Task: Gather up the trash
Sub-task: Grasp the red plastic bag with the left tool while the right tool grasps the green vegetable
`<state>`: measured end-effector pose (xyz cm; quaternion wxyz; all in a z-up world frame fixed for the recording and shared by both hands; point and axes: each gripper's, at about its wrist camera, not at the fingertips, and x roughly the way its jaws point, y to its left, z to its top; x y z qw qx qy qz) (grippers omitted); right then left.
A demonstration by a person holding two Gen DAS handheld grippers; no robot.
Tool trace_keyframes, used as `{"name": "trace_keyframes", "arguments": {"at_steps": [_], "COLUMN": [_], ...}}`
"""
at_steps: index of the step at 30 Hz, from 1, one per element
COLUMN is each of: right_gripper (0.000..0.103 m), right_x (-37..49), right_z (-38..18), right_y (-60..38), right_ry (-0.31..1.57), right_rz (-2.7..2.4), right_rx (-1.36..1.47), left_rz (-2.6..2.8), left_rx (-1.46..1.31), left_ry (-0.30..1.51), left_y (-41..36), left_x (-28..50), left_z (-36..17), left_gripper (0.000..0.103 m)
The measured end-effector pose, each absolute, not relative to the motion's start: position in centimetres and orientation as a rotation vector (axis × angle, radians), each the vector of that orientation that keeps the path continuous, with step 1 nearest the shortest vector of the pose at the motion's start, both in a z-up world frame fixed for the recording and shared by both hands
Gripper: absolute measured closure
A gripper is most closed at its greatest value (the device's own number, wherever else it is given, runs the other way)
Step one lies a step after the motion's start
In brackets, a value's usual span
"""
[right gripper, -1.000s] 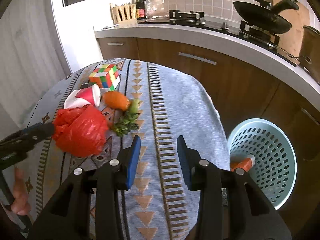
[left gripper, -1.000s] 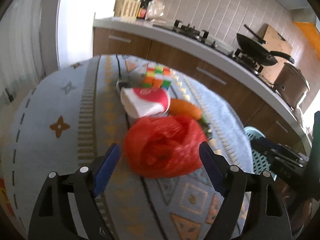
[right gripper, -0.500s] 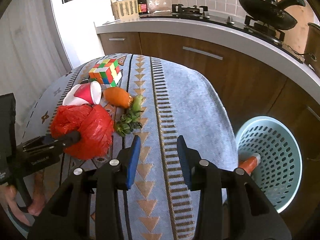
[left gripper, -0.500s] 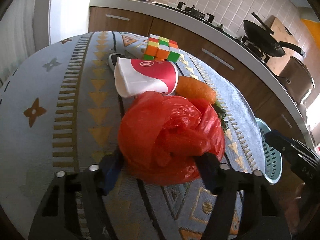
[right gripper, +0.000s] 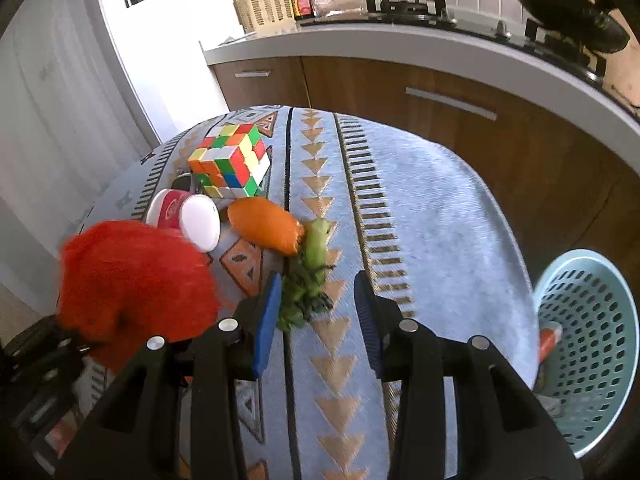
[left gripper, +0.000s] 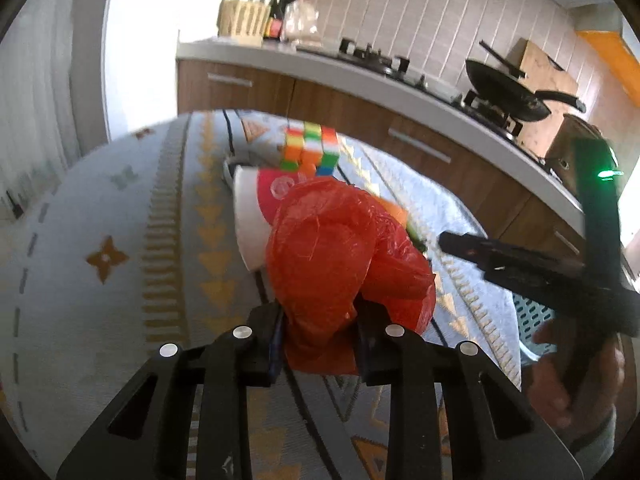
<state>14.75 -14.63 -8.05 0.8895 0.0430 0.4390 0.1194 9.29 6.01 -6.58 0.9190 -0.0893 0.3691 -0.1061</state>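
My left gripper (left gripper: 320, 328) is shut on a crumpled red plastic bag (left gripper: 340, 256) and holds it above the patterned tablecloth; the bag also shows blurred at the left of the right wrist view (right gripper: 132, 280). A red and white paper cup (left gripper: 250, 216) lies on its side behind the bag, also in the right wrist view (right gripper: 188, 220). My right gripper (right gripper: 316, 312) is open and empty, its fingers over the green leafy scraps (right gripper: 308, 280) beside a carrot (right gripper: 266, 230). A light blue trash basket (right gripper: 592, 352) stands on the floor to the right, with an orange item inside.
A Rubik's cube (right gripper: 230, 164) sits at the far side of the table (right gripper: 420, 208). A dark object (right gripper: 182, 182) lies behind the cup. The kitchen counter with stove and frying pan (left gripper: 508, 98) runs behind. The right gripper's body (left gripper: 560, 272) crosses the left wrist view.
My left gripper closed on the red bag and lifted it off the table. My right gripper moved forward toward the leafy scraps and carrot.
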Motion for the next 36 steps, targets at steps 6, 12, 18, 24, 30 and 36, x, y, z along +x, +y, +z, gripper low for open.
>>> {"name": "trace_keyframes", "arguments": {"at_steps": [6, 12, 18, 24, 30, 36], "right_gripper": [0.052, 0.052, 0.084, 0.085, 0.085, 0.085], "right_x": [16.3, 17.3, 16.7, 15.1, 12.9, 10.6], "right_z": [-9.5, -11.6, -11.4, -10.4, -7.1, -3.8], "right_y": [-13.1, -12.1, -12.3, -14.6, -18.7, -23.5], "right_ry": [0.949, 0.999, 0.985, 0.953, 0.865, 0.787], "right_rz": [0.237, 0.197, 0.198, 0.163, 0.105, 0.032], "right_rx": [0.066, 0.02, 0.004, 0.046, 0.092, 0.119], "left_rz": [-0.152, -0.082, -0.042, -0.041, -0.095, -0.195], "left_rx": [-0.193, -0.248, -0.268, -0.271, -0.242, -0.184], "left_ry": [0.714, 0.682, 0.647, 0.625, 0.608, 0.609], "left_y": [8.2, 11.4, 13.2, 12.8, 10.0, 4.9], "left_x": [8.7, 8.4, 7.8, 7.5, 8.2, 9.4], "left_z": [-5.1, -4.1, -2.8, -1.8, -0.6, 0.5], "left_gripper": [0.078, 0.077, 0.077, 0.077, 0.077, 0.077]}}
